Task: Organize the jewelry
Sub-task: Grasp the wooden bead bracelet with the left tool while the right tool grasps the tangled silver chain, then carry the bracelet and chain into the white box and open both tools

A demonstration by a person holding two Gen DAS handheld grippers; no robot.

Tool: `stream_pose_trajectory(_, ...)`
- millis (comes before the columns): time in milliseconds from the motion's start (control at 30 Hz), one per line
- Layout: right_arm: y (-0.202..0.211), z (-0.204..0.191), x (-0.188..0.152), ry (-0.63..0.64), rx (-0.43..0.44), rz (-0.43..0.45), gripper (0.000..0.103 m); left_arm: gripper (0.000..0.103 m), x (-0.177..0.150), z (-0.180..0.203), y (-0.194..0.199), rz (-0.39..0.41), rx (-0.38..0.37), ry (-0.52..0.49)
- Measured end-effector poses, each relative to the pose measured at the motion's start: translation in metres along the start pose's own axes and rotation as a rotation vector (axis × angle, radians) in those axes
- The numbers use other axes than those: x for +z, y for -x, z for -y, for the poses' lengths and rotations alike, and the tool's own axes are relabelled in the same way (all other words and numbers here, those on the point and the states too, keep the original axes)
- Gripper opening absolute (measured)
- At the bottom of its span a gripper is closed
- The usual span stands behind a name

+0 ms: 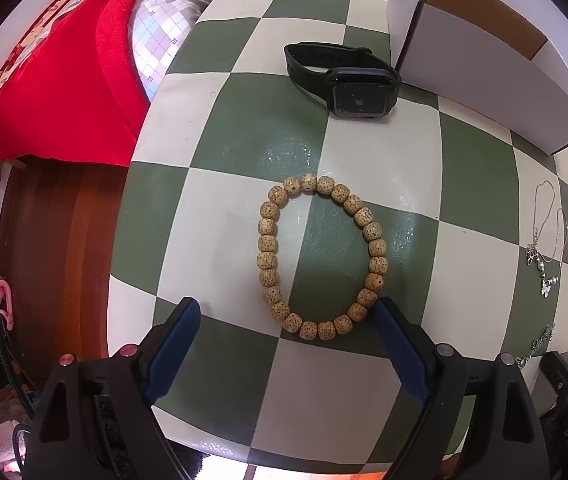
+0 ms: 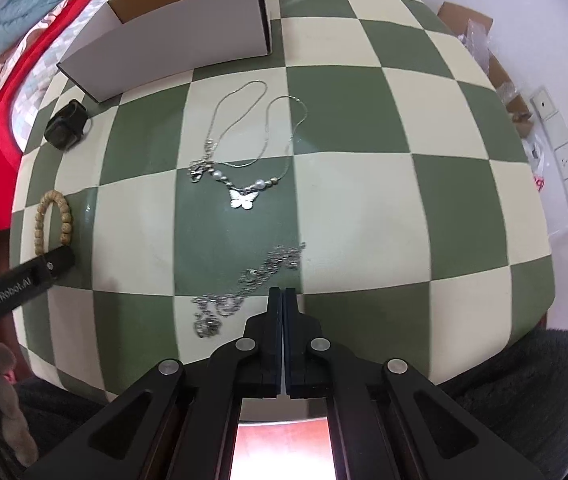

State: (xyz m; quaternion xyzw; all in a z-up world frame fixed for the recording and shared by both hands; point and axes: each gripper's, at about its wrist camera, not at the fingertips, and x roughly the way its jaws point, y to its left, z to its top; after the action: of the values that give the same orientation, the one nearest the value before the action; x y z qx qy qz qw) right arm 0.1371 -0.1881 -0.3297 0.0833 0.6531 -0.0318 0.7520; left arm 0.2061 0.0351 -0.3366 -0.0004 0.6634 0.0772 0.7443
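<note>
A tan beaded bracelet (image 1: 375, 247) lies flat on the checkered table, just ahead of my open left gripper (image 1: 286, 306); its right finger (image 1: 398, 340) touches the ring's near right beads. A black smartwatch (image 1: 358, 92) lies beyond it beside an open white box (image 1: 496, 80). In the right wrist view my right gripper (image 2: 282, 294) is shut and empty, above the table's near edge. A silver chain (image 2: 243, 284) lies just left of its tip. A butterfly necklace (image 2: 243, 198) lies farther ahead. The bracelet (image 2: 52, 220), watch (image 2: 65, 126) and box (image 2: 171, 40) show at the left.
A green and cream checkered cloth (image 1: 243, 128) covers the table. A red cushion (image 1: 55, 92) lies off the table's left edge. A wall socket strip (image 2: 564, 164) and small packages (image 2: 480, 40) are at the right. The left gripper's body (image 2: 23, 284) reaches in from the left.
</note>
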Motion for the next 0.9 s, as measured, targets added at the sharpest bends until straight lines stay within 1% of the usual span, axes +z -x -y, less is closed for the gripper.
stream_pose_trajectory(67, 0.0, 0.001, 0.0, -0.006, -0.003, 0.003, 0.0, 0.087, 0.0, 0.001, 0.0, 0.003, -0.005, -0.003)
stream_pose_trajectory(100, 0.0, 0.006, 0.001, -0.013, -0.004, 0.005, 0.0, 0.082, 0.0, 0.0, 0.0, 0.006, -0.017, -0.002)
stream_pose_trajectory(167, 0.0, 0.012, 0.006, -0.03, -0.007, 0.011, 0.0, 0.067, 0.0, 0.0, 0.001, 0.012, -0.063, 0.008)
stream_pose_trajectory(200, 0.0, 0.017, 0.007, -0.04, -0.007, 0.013, 0.0, 0.052, 0.001, 0.001, 0.003, 0.016, -0.079, 0.011)
stream_pose_trajectory(233, 0.002, 0.023, 0.006, -0.052, -0.005, 0.015, 0.0, 0.027, 0.002, 0.002, 0.007, 0.023, -0.079, 0.006)
stream_pose_trajectory(267, 0.002, 0.028, 0.007, -0.067, 0.0, 0.015, 0.0, 0.015, 0.002, 0.004, 0.008, 0.024, -0.076, 0.002)
stream_pose_trajectory(333, 0.004, 0.033, 0.011, -0.077, 0.005, 0.016, 0.0, 0.015, 0.004, 0.004, 0.009, 0.012, -0.082, 0.004)
stream_pose_trajectory(400, 0.007, 0.034, 0.013, -0.077, 0.013, 0.023, 0.0, 0.015, 0.004, 0.001, 0.011, 0.017, -0.098, 0.014)
stream_pose_trajectory(433, 0.009, 0.036, 0.014, -0.078, 0.018, 0.025, 0.0, 0.01, 0.004, 0.0, 0.014, 0.021, -0.11, 0.019)
stream_pose_trajectory(467, 0.014, 0.028, 0.007, -0.08, 0.024, 0.028, 0.0, 0.0, 0.003, -0.002, 0.019, 0.031, -0.12, 0.023)
stream_pose_trajectory(533, 0.019, 0.026, 0.011, -0.08, 0.043, 0.037, 0.0, 0.0, 0.004, -0.006, 0.028, 0.031, -0.162, 0.029)
stream_pose_trajectory(600, 0.026, 0.022, 0.012, -0.078, 0.06, 0.048, 0.0, 0.0, 0.006, -0.011, 0.04, 0.045, -0.188, 0.032)
stream_pose_trajectory(733, 0.042, 0.018, 0.02, -0.088, 0.112, 0.068, 0.0, 0.0, 0.014, -0.014, 0.066, 0.089, -0.222, 0.038)
stream_pose_trajectory(833, 0.05, 0.024, 0.027, -0.102, 0.154, 0.088, 0.0, 0.0, 0.016, -0.018, 0.084, 0.122, -0.246, 0.044)
stream_pose_trajectory(900, 0.058, 0.026, 0.033, -0.113, 0.188, 0.101, 0.0, 0.0, 0.023, -0.022, 0.08, 0.113, -0.265, 0.041)
